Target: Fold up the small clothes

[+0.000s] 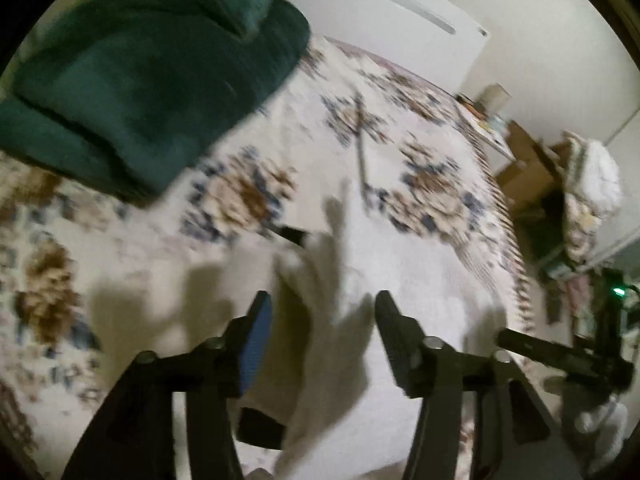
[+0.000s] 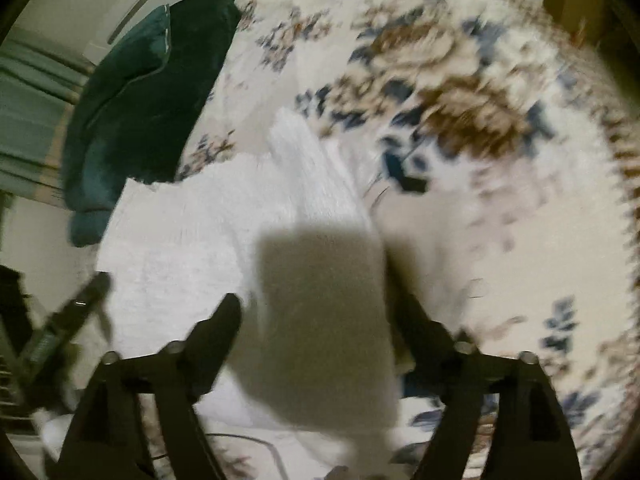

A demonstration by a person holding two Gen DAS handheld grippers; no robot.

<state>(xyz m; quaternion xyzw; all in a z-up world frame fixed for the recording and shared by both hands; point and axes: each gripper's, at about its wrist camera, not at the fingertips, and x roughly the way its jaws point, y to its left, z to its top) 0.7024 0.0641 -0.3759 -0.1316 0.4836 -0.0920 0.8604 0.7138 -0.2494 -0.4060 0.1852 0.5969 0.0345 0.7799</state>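
Note:
A small white garment (image 1: 320, 320) lies on the floral bedspread (image 1: 248, 184); both views are blurred by motion. In the left wrist view my left gripper (image 1: 322, 308) is open, its jaws on either side of a raised fold of the cloth. In the right wrist view the white garment (image 2: 224, 224) spreads out with a raised fold (image 2: 312, 176) running between the jaws of my right gripper (image 2: 316, 312), which is open just above it. The other gripper shows at the right edge of the left wrist view (image 1: 568, 352) and at the left edge of the right wrist view (image 2: 68, 320).
A dark green folded blanket or pillow (image 1: 144, 80) lies on the bed at the far left, also in the right wrist view (image 2: 144, 96). Cardboard boxes (image 1: 528, 160) and a pile of cloth (image 1: 588, 184) stand beyond the bed's right edge. A white wall (image 1: 400, 12) is behind.

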